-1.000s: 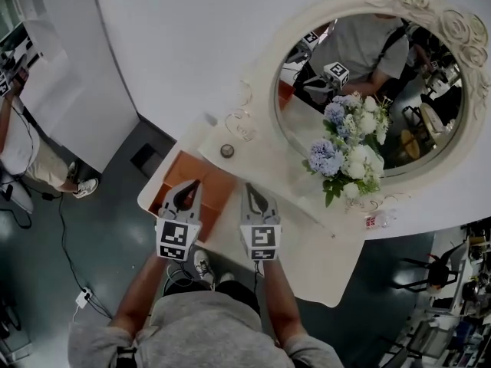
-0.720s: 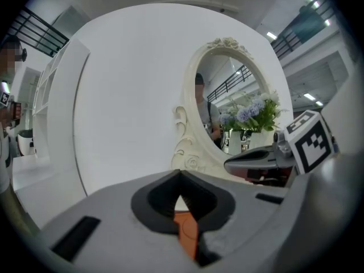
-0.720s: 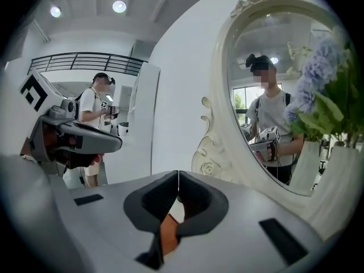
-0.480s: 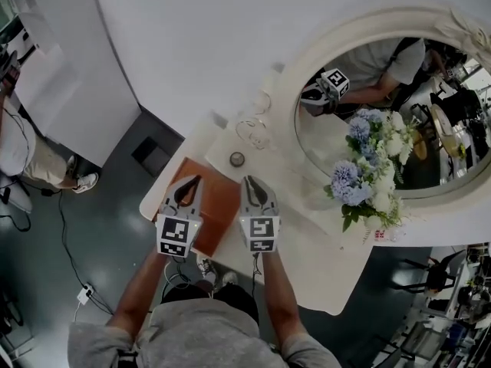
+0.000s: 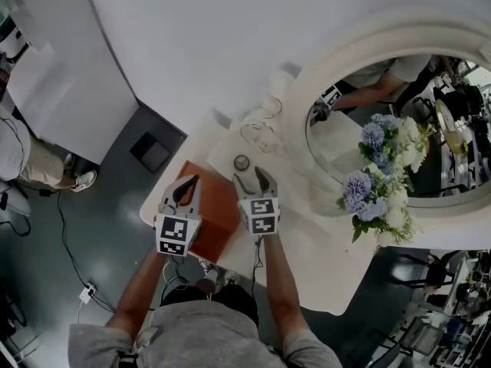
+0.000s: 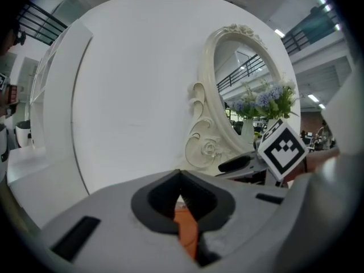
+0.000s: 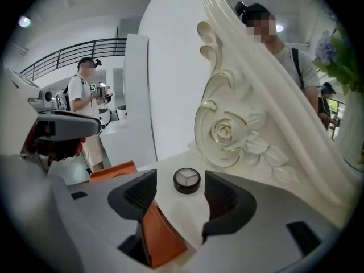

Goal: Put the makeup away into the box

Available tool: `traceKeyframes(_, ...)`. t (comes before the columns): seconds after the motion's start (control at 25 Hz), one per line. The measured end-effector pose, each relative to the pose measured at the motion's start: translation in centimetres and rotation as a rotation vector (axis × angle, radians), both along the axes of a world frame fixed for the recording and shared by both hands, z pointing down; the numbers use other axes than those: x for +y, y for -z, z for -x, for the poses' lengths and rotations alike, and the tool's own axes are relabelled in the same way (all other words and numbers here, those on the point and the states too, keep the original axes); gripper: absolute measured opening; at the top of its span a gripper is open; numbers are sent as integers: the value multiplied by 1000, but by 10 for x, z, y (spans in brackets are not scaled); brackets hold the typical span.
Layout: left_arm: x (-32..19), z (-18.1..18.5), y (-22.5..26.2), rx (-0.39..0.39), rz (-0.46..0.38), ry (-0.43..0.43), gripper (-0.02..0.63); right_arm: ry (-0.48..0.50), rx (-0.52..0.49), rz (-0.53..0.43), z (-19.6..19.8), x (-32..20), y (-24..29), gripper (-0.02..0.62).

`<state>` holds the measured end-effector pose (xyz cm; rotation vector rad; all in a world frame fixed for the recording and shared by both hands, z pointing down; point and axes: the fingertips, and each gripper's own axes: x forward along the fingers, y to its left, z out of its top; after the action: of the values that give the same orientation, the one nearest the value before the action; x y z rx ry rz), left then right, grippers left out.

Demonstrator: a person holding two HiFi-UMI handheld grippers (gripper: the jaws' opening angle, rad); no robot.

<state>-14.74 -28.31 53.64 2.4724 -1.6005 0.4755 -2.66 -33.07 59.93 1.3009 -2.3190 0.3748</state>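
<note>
A small round black makeup compact point(image 5: 242, 162) with a clear lid lies on the white dressing table point(image 5: 307, 251), in front of the carved mirror frame. My right gripper point(image 5: 254, 176) hovers just short of it, its jaws opening. In the right gripper view the compact point(image 7: 186, 180) shows beyond the gap of the right gripper point(image 7: 180, 201), untouched. The orange box point(image 5: 215, 209) sits at the table's left end, and its wall point(image 7: 159, 232) shows below the right jaws. My left gripper point(image 5: 192, 179) hangs over the box, tips together and empty. Orange point(image 6: 185, 226) shows under the left gripper point(image 6: 181, 175).
An oval mirror point(image 5: 399, 129) in an ornate white frame with a carved rose point(image 7: 227, 132) stands behind the compact. A vase of blue and white flowers point(image 5: 380, 182) is on the table to the right. The table edge drops to dark floor left of the box. A person point(image 7: 85, 107) stands far off.
The right gripper went from shut to open and moved forward and down toward the compact. The left gripper also moved forward over the box and stayed shut.
</note>
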Motion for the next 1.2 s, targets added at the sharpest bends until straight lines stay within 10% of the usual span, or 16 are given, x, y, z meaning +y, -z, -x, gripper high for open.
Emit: traceKeyframes(1.2,8,31,-15,22,45,65,0,10,146,88,10,-31,-23,219)
